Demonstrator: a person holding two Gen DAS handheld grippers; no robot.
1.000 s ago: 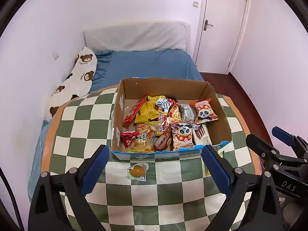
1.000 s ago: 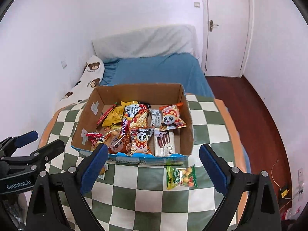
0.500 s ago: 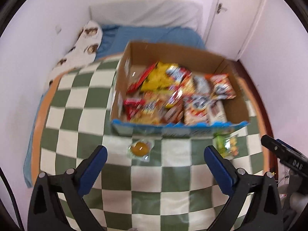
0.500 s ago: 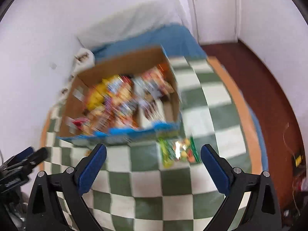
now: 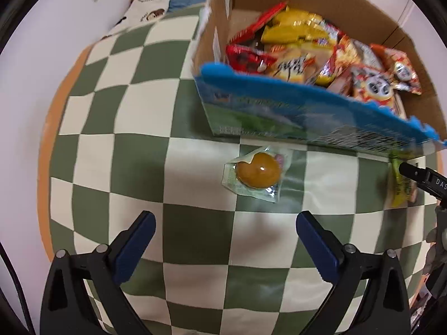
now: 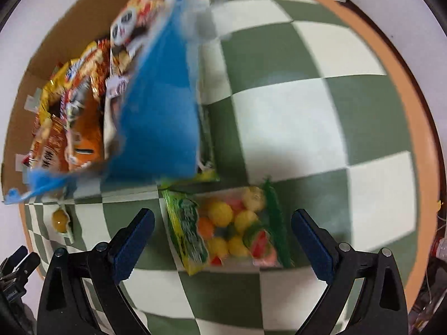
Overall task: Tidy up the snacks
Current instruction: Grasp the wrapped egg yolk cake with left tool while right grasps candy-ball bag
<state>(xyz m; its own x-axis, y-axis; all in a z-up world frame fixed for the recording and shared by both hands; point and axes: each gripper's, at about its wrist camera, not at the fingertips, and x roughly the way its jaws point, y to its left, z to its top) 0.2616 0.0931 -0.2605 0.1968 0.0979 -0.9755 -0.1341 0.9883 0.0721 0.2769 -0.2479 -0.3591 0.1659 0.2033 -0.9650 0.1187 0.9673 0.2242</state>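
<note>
Left wrist view first: we see the pillow with bear prints at far left past the table, which wears a green-and-cream checked cloth with an orange rim showing. Our left gripper hangs low over the cloth, jaws spread wide, nothing between the blue pads. Just ahead of it lies the jelly cup, an orange dome in a clear wrapper, flat on the cloth, near the box front but not touching it as far as we can tell. The box sits behind, cardboard with a torn blue front edge, packed with snack bags in red, yellow and orange, some with panda faces. At far right the tip of the other gripper pokes in above a strip of the candy bag. Right wrist view: the box fills the left side, blurred, the jelly cup small at lower left beside its front. Our right gripper has its jaws wide apart and straddles the candy bag, a green-edged clear pack of yellow, orange and red pieces lying flat on the cloth; the pads do not touch it. The bag's far end sits just beside the box corner; contact unclear. The table runs off right to its orange rim.
</note>
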